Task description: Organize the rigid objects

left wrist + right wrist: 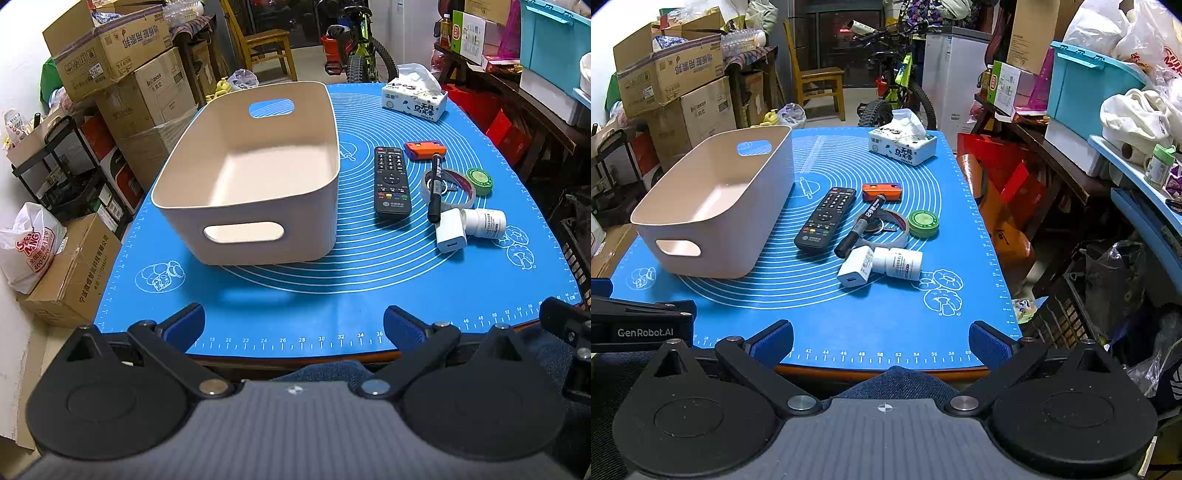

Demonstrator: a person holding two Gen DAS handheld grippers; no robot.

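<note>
An empty beige bin stands on the left of the blue mat. To its right lie a black remote, an orange tool, a black marker across a clear tape roll, a green tape roll, a white charger and a white pill bottle. My left gripper and right gripper are open and empty at the mat's near edge.
A tissue box sits at the mat's far right corner. Stacked cardboard boxes stand left of the table. Red bags and cluttered shelves stand right. A chair and a bicycle are behind.
</note>
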